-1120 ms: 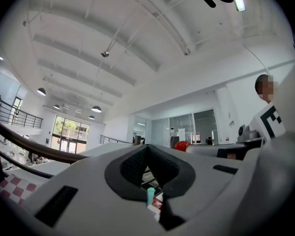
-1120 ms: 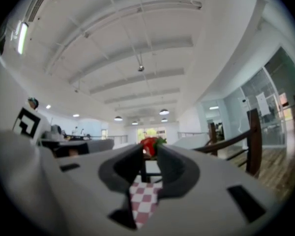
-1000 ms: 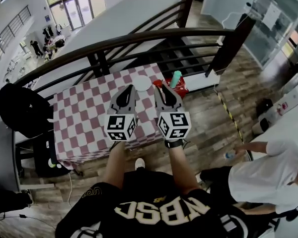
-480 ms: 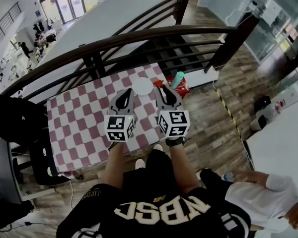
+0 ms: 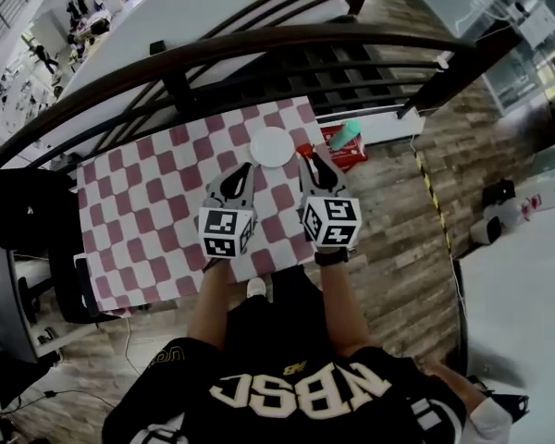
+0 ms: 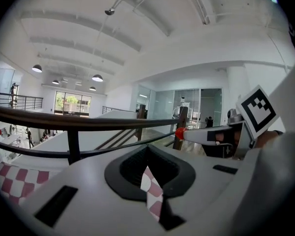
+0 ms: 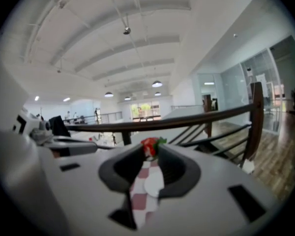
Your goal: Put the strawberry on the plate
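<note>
Little has shifted: the right gripper (image 5: 307, 158) keeps its fingers clenched on the strawberry (image 7: 148, 144), above the tabletop (image 5: 148, 211) just beside the plate (image 5: 272, 146), not yet over it; the left gripper (image 6: 147, 150) stays closed, empty

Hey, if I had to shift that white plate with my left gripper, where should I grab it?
Probably the near rim of the plate, one jaw over its lip and one under. It lies flat on the checkered cloth, so only the edge offers a pinch, and the left gripper points at that side.
</note>
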Motion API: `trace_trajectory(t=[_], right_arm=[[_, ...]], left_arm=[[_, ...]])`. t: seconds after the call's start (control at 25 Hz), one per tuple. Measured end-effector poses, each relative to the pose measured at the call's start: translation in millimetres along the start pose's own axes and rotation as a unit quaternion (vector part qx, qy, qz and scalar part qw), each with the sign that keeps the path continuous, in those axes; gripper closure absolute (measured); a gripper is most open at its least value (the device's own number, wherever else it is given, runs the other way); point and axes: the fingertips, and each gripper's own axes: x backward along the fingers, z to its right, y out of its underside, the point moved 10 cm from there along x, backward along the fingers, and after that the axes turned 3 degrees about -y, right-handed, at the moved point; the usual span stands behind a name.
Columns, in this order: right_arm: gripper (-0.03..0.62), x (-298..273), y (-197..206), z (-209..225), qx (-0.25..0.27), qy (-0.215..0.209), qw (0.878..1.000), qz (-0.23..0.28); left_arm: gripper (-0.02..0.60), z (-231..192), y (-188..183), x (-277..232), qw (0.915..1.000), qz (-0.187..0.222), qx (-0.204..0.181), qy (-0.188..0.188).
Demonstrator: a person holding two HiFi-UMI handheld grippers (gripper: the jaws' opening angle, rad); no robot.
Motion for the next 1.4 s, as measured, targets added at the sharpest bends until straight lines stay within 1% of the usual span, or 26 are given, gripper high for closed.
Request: trace_trajectory(t=[0.16, 0.32, 0.48, 0.76, 1.12, 1.28, 1.4], right_arm=[[0.505, -41, 21, 18, -0.016, -0.012, 0.999, -0.039], [0.505, -83, 47, 30, -0.032, -0.027, 0.996, -0.081], [0.505, -119, 75, 39, -0.048, -0.046, 0.990, -0.127], [0.505, -173, 124, 52, -0.056, -0.066, 0.977, -0.192], [0.505, -216, 170, 66, -0.047, -0.074, 0.964, -0.253], [0.505, -223, 178, 68, -0.011, -0.058, 0.957, -0.284], [0.505, -226, 185, 69, -0.002, -0.063, 0.953, -0.295]], left_arm=[[0.566, -11, 22, -36, 0.9991, -0.039, 0.013, -0.010], [0.566, -22, 47, -64, 0.9970, -0.067, 0.036, -0.015], [0.566, -34, 71, -87, 0.9932, -0.097, 0.060, -0.025], [0.566, -52, 107, -123, 0.9862, -0.134, 0.086, -0.046], [0.566, -52, 147, -148, 0.9776, -0.172, 0.108, -0.056], [0.566, -51, 156, -151, 0.9765, -0.181, 0.103, -0.056], [0.566, -53, 160, -149, 0.9754, -0.182, 0.107, -0.063]])
